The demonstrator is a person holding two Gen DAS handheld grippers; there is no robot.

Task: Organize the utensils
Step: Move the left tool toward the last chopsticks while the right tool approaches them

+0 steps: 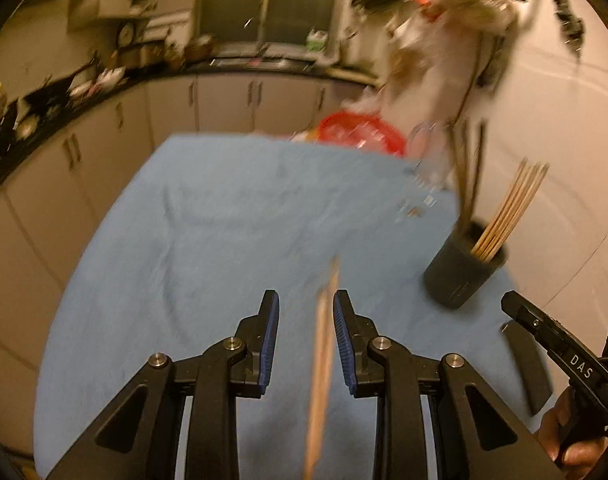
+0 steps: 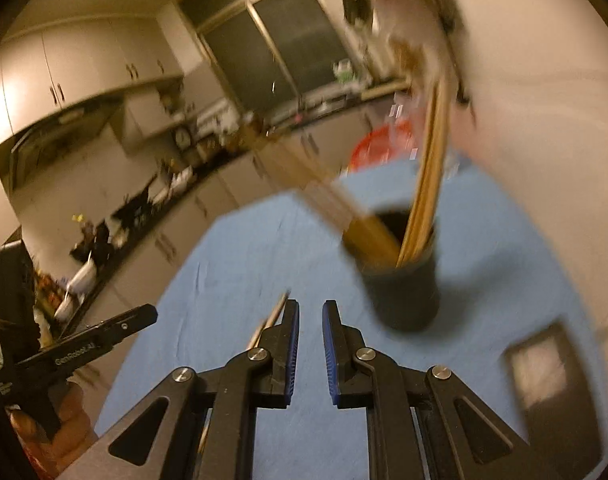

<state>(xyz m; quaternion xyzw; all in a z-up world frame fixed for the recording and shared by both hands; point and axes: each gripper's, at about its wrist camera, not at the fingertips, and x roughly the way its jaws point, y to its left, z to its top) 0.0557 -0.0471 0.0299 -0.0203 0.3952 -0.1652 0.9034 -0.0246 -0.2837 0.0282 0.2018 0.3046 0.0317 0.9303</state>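
Note:
A black cup [image 1: 464,276] [image 2: 404,288] stands on the blue cloth [image 1: 224,220] [image 2: 244,260], holding pale wooden chopsticks [image 1: 512,208] [image 2: 428,184] and a few darker ones. My left gripper [image 1: 306,300] is open. A blurred wooden chopstick [image 1: 324,352] runs lengthwise between its blue pads, nearer the right pad, and neither pad presses on it. My right gripper [image 2: 310,308] is open by a narrow gap with only cloth showing through it. A chopstick [image 2: 276,312] lies just outside its left finger. The cup sits ahead and to the right of both grippers.
A flat black rectangular object [image 2: 552,392] [image 1: 524,368] lies on the cloth near the cup. A red basin [image 1: 364,132] [image 2: 380,144] sits beyond the table's far edge. Kitchen cabinets and a cluttered counter [image 1: 84,84] run along the left. Both views are motion-blurred.

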